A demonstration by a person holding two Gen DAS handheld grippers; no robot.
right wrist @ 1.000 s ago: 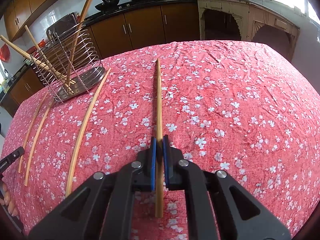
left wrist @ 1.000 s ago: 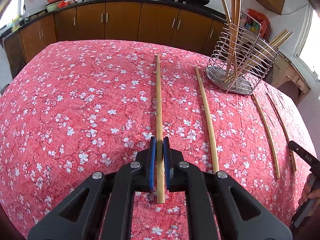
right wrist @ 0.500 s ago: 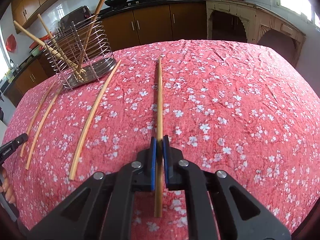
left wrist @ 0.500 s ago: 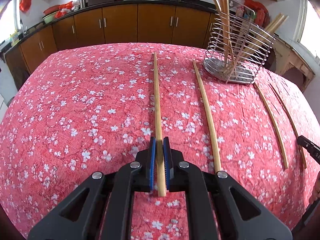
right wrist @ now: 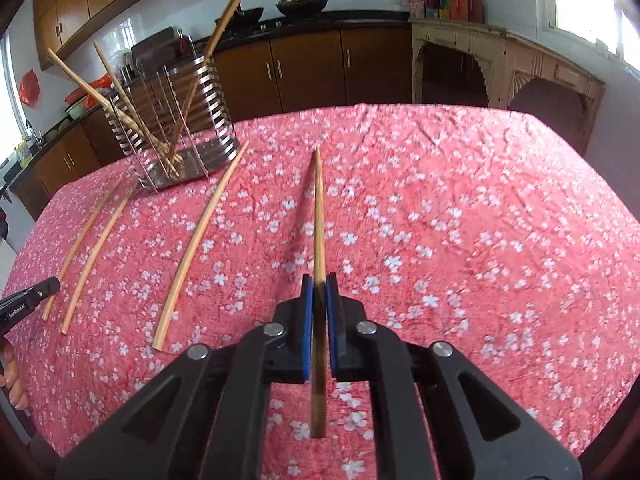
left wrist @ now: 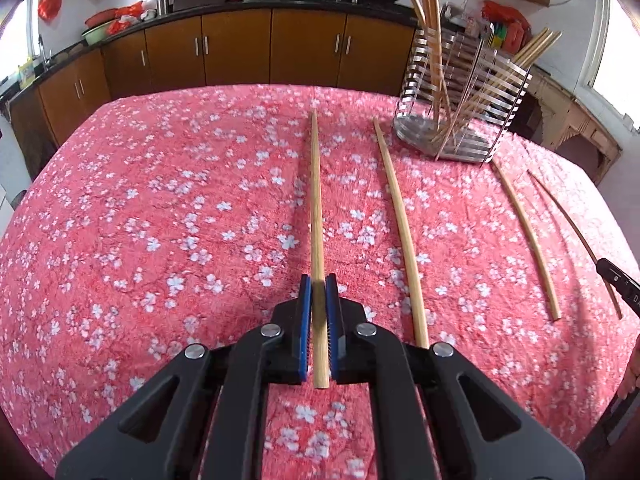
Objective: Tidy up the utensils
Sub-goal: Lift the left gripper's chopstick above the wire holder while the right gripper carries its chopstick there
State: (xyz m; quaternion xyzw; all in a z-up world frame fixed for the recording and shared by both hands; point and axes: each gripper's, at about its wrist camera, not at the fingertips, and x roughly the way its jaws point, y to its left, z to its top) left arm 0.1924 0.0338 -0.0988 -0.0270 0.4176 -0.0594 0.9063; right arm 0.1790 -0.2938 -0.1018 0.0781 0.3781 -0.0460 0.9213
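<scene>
A table under a red cloth (left wrist: 160, 220) printed with white blossoms fills both views, with brown kitchen cabinets (left wrist: 240, 48) along the far wall.

On the cloth stands a metal wire utensil rack (left wrist: 460, 92), at the far right in the left wrist view and at the far left (right wrist: 180, 120) in the right wrist view. Several long wooden chopsticks (right wrist: 120, 100) lean in it at different angles, their upper ends sticking well above its rim. How they are split among its compartments cannot be told.

Loose chopsticks lie flat on the cloth. In the right wrist view one (right wrist: 200, 244) runs from near the rack's foot toward the near side, and two more (right wrist: 92, 248) lie side by side farther left. In the left wrist view the same three appear to the right of the held stick: one (left wrist: 400, 220) close by, two (left wrist: 528, 236) farther right.

The left gripper (left wrist: 319, 292) has its blue pads closed narrowly on a chopstick (left wrist: 316, 200). The stick runs straight ahead between the fingers, tip pointing far, butt end poking out behind the pads.

The right gripper (right wrist: 319, 292) likewise pinches a chopstick (right wrist: 318, 208), which points away over the cloth, its rear end reaching back between the black arms.

Each view catches the other gripper's black tip at its edge.
</scene>
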